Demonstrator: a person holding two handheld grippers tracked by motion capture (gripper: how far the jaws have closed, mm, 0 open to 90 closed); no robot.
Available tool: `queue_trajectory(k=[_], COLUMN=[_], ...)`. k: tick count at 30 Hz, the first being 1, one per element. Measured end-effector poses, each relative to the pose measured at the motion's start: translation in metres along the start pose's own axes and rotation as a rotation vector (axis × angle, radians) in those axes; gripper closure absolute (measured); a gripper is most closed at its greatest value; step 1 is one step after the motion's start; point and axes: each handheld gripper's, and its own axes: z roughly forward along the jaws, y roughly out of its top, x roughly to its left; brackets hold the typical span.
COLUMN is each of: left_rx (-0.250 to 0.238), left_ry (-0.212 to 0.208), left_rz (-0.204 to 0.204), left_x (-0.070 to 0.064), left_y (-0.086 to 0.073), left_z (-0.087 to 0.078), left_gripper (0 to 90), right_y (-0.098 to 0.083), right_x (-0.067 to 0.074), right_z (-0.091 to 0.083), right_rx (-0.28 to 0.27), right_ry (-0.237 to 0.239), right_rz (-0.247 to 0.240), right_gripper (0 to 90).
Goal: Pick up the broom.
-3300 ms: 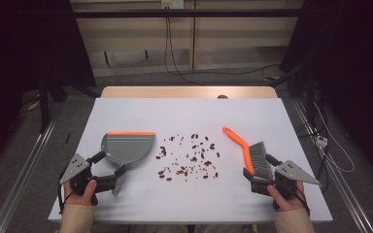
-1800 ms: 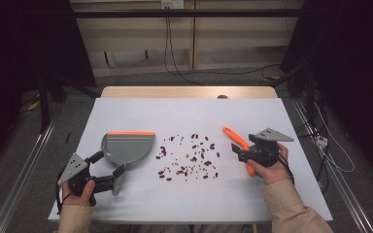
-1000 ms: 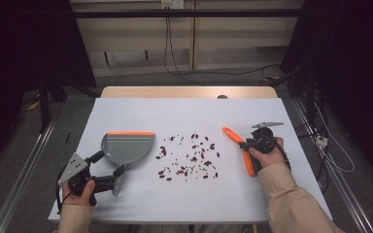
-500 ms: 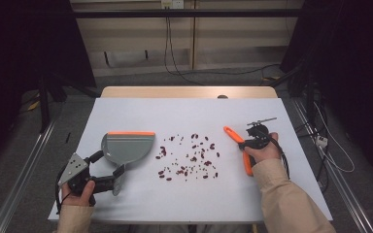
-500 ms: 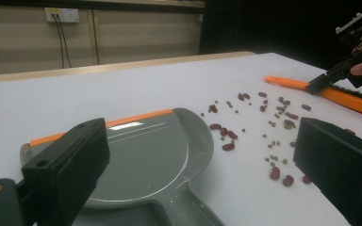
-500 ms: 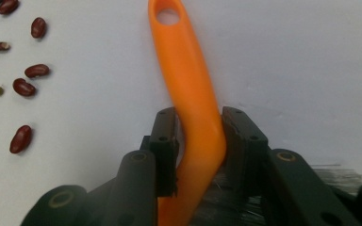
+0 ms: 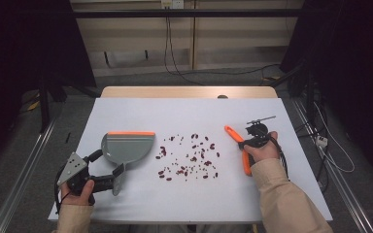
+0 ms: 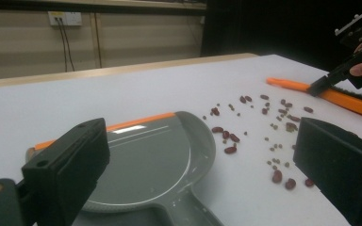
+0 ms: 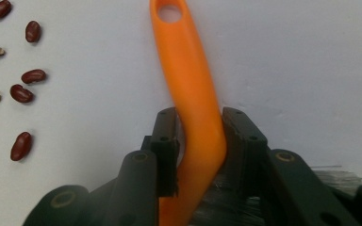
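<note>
The white tabletop (image 7: 184, 111) has beans (image 7: 189, 158) mid-surface. Near its right edge my right tongs (image 9: 195, 141) clamp the brush (image 9: 191, 94) handle: light, stiff, slick plastic. My left tongs (image 8: 193, 174) gape around the dustpan (image 8: 146, 165) handle.

The brush handle (image 9: 193, 94) looks like smooth orange plastic with a soft sheen, and its bristles (image 9: 339, 176) are fine pale fibres. The right gripper (image 9: 199, 141) has matt black fingers (image 9: 162, 141) that look like hard plastic, with small bolt heads set in them. The dustpan (image 8: 155, 165) is grey plastic, glossy enough to catch a streak of light, with an orange strip (image 8: 141, 121) along its front lip. The beans (image 9: 21, 92) are dark red with shiny skins. The counter (image 7: 184, 111) is covered in a smooth, matt, pale sheet; at its far edge a bare wooden strip (image 7: 189, 92) shows. The left gripper (image 8: 202, 174) has dull black fingers (image 8: 66, 174).
</note>
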Motion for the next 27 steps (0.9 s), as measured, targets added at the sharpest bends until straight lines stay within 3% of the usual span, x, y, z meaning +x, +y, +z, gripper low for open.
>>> queue_trajectory(k=[5, 9, 15, 21, 27], left_rx=[0.002, -0.005, -0.011, -0.012, -0.011], left_ry=[-0.006, -0.003, 0.009, 0.016, 0.021], left_rz=[0.011, 0.01, 0.012, 0.012, 0.01], left_x=[-0.002, -0.002, -0.002, -0.004, -0.004], left_y=[0.001, 0.003, 0.004, 0.003, 0.003], left_z=[-0.001, -0.001, -0.003, -0.008, -0.009], left_gripper=[3.9, 3.9, 3.9, 3.9, 3.9], right_y=[0.0, -0.002, -0.002, -0.002, -0.004], right_x=[0.001, -0.002, 0.0, 0.002, -0.001], right_z=[0.0, -0.001, -0.003, -0.021, -0.036], right_rx=[0.0, -0.019, -0.024, -0.104, -0.186], right_ry=[-0.007, 0.017, 0.004, 0.026, 0.066], right_rz=[0.001, 0.014, -0.014, -0.035, -0.021], right_gripper=[68.2, 68.6, 68.9, 70.4, 70.7])
